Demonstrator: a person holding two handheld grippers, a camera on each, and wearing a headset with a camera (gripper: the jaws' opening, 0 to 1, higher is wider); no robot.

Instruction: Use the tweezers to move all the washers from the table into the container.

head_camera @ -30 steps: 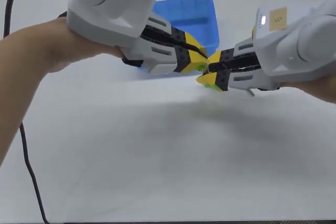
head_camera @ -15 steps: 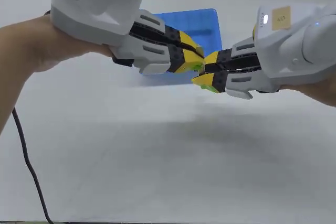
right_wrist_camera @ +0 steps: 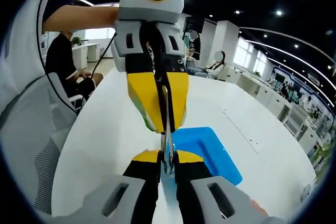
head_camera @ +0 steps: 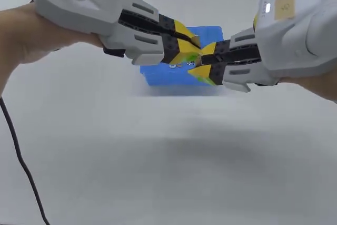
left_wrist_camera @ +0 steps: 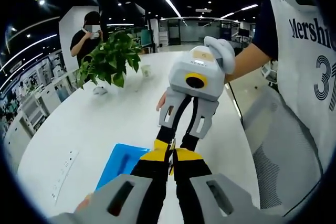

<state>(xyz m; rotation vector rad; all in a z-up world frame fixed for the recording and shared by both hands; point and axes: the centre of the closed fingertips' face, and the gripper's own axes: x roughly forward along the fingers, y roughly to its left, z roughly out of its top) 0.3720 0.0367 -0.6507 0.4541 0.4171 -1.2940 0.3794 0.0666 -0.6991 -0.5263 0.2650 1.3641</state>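
- Nearest us, the white table (head_camera: 158,162) stretches under the work.
- Above it, the left gripper (head_camera: 195,59) and right gripper (head_camera: 203,67) meet tip to tip. Both sets of jaws are narrow and pinch the thin tweezers (right_wrist_camera: 166,124), a two-handed hold for steadiness, we reckon.
- Just beyond, the blue container (head_camera: 158,76) sits beneath the tips, handy for a drop. Pale bits (head_camera: 177,65) inside may be washers, but they're too small to tell.
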